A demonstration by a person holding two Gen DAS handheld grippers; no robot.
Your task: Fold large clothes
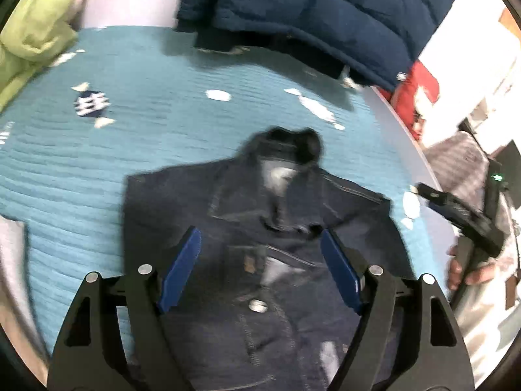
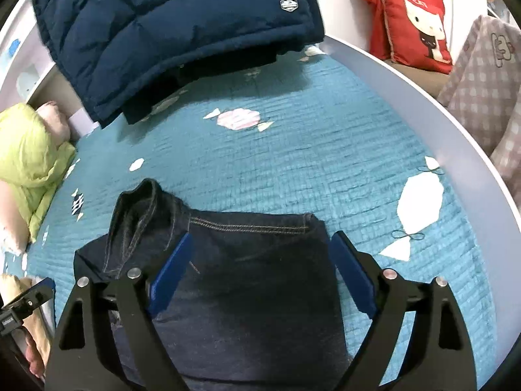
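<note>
Teal quilted bedding [image 2: 293, 150] with candy-shaped patches covers a bed edged by a white rail [image 2: 423, 88], and on it lies a dark denim jacket [image 1: 260, 215], partly folded. At the far end of the bed sits a navy puffer jacket [image 2: 162, 39]; a lime-green garment [image 2: 29, 150] is bunched at the left side, and a red cat cushion [image 2: 413, 22] stands beyond the rail. The left gripper [image 1: 260, 254] hangs over the front of the denim jacket with its blue pads spread wide and nothing between them, the collar lying further ahead and a metal button [image 1: 258, 305] below the pads. The right gripper [image 2: 262, 257] is likewise wide open and empty, above the folded right-hand side of the jacket, whose stitched edge runs crosswise just ahead of its fingertips. The jacket's long axis runs away from both grippers toward the collar, so it lies directly below and ahead of each. Neither is clearly nearer, and a further fold would likely need both to drop onto the near end.
</note>
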